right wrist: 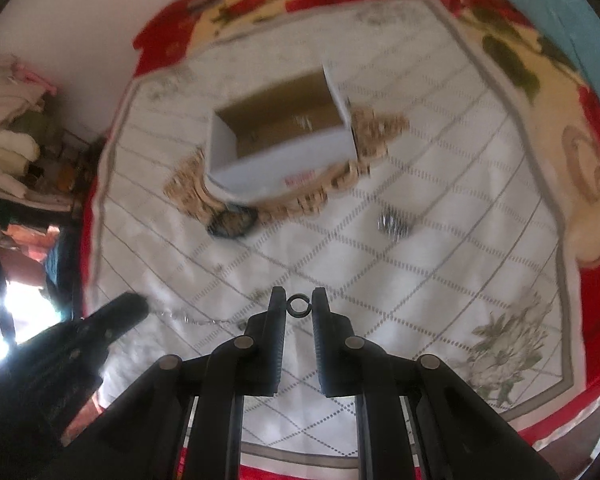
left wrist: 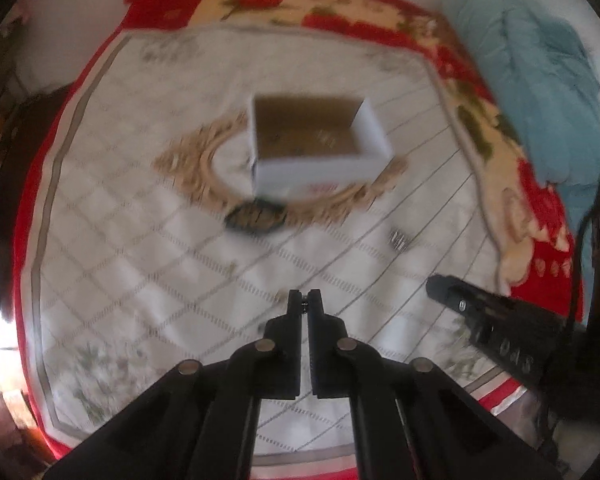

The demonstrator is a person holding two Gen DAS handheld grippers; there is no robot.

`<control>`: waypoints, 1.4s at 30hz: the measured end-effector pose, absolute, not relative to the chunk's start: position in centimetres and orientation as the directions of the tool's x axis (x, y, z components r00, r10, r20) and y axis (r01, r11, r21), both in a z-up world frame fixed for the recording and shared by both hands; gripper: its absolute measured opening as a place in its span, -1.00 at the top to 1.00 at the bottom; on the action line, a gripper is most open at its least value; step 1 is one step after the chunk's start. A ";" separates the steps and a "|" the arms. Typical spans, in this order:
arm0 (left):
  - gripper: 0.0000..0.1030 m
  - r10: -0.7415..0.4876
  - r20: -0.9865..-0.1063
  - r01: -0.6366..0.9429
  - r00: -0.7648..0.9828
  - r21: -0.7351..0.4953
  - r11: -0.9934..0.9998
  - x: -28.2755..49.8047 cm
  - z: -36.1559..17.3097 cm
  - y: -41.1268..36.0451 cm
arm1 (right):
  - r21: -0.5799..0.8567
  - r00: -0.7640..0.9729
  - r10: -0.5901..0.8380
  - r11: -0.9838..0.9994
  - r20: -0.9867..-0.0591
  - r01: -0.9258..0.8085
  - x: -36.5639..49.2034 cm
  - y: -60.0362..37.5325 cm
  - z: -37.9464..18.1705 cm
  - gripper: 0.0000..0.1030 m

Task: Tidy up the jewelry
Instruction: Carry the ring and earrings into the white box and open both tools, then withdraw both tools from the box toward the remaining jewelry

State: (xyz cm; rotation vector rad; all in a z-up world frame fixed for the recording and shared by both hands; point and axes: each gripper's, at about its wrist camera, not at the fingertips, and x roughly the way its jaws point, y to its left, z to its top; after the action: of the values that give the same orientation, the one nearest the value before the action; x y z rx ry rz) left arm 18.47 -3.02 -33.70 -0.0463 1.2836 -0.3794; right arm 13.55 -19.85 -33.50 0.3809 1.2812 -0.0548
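My right gripper (right wrist: 299, 300) is shut on a small dark ring (right wrist: 298, 314), held upright between its fingertips above the white cloth. My left gripper (left wrist: 305, 298) is shut, with a tiny dark bit nipped at its tips. In the right wrist view the left gripper (right wrist: 134, 306) sits at the lower left, and a thin silver chain (right wrist: 196, 320) trails from its tip. An open white box (left wrist: 320, 176) (right wrist: 276, 168) with a brown inside stands ahead on a woven mat (left wrist: 196, 172). A dark bangle (left wrist: 256, 218) (right wrist: 232, 222) lies in front of the box. A silver piece (left wrist: 398, 240) (right wrist: 394, 224) lies to its right.
The white patterned cloth (left wrist: 140, 240) covers a red floral blanket (left wrist: 540, 208). Blue fabric (left wrist: 540, 80) lies at the far right. Folded laundry and clutter (right wrist: 8, 120) sit off the left edge. The right gripper (left wrist: 434, 284) shows at the lower right in the left wrist view.
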 end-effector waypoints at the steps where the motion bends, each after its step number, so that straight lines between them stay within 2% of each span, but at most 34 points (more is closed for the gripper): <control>1: 0.99 -0.311 -0.921 0.256 0.234 -0.250 0.934 19.1 -33.1 -3.1 | 0.250 0.302 0.170 0.936 -0.938 0.248 13.9 -19.9 -32.9 0.74; 8: 0.99 -0.404 -0.871 0.272 0.279 -0.332 0.903 26.8 -28.3 -4.6 | 0.281 0.400 0.170 0.929 -0.901 0.239 19.0 -22.0 -28.5 0.74; 14: 0.99 -0.432 -0.856 0.252 0.283 -0.368 0.895 33.3 -28.2 -5.7 | 0.366 0.420 0.248 0.902 -0.873 0.228 25.4 -23.4 -29.5 0.74; 22: 0.99 -0.410 -0.891 0.174 0.192 -0.381 0.908 39.1 -35.7 -6.4 | 0.424 0.312 0.348 0.879 -0.884 0.218 32.7 -24.1 -37.4 0.74; 27: 0.99 -0.399 -0.911 0.109 0.108 -0.388 0.915 39.9 -41.5 -6.0 | 0.427 0.212 0.385 0.877 -0.898 0.221 34.9 -24.4 -42.5 0.74; 31: 0.95 -0.349 -0.935 0.081 0.070 -0.343 0.936 39.7 -43.6 -6.0 | 0.415 0.149 0.391 0.886 -0.908 0.206 35.5 -24.4 -44.6 0.72; 32: 0.90 -0.332 -0.941 0.078 0.069 -0.327 0.942 39.5 -43.8 -6.0 | 0.417 0.128 0.398 0.887 -0.908 0.201 35.6 -24.3 -45.1 0.72; 33: 0.73 -0.318 -0.945 0.081 0.070 -0.312 0.946 39.2 -43.9 -6.1 | 0.407 0.116 0.391 0.893 -0.913 0.194 35.7 -24.2 -45.4 0.66; 34: 0.53 -0.295 -0.953 0.082 0.077 -0.288 0.954 39.1 -43.9 -6.2 | 0.397 0.110 0.383 0.898 -0.917 0.187 35.7 -24.2 -45.5 0.46; 35: -0.15 -0.256 -0.963 0.085 0.086 -0.248 0.965 39.0 -43.9 -6.3 | 0.376 0.102 0.363 0.910 -0.926 0.174 35.7 -24.1 -45.6 0.20; 36: -0.51 -0.213 -0.972 0.082 0.100 -0.205 0.975 38.9 -43.8 -6.3 | 0.352 0.104 0.338 0.922 -0.935 0.164 35.6 -24.0 -45.5 0.15; 37: -0.62 -0.173 -0.978 0.076 0.118 -0.165 0.983 38.8 -43.7 -6.1 | 0.316 0.104 0.303 0.936 -0.947 0.153 35.6 -24.0 -45.3 -0.07; 38: -0.84 -0.150 -0.980 0.073 0.130 -0.142 0.987 38.7 -43.6 -5.9 | 0.298 0.105 0.285 0.944 -0.953 0.144 35.5 -24.0 -45.2 -0.33; 39: -1.00 -0.133 -0.982 0.067 0.137 -0.125 0.990 38.5 -43.4 -5.7 | 0.297 0.109 0.284 0.945 -0.953 0.136 35.3 -24.1 -45.0 -0.39; 42: -1.00 -0.052 -0.981 0.061 0.186 -0.041 0.997 38.0 -42.5 -5.4 | 0.184 0.134 0.174 0.980 -0.976 0.071 34.6 -23.1 -43.9 -0.43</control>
State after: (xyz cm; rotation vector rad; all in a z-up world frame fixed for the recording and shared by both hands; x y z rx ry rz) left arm 37.99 -5.38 -42.50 0.0076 1.3811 -0.0799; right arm 34.61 -23.11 -43.86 0.2036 1.4377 0.0754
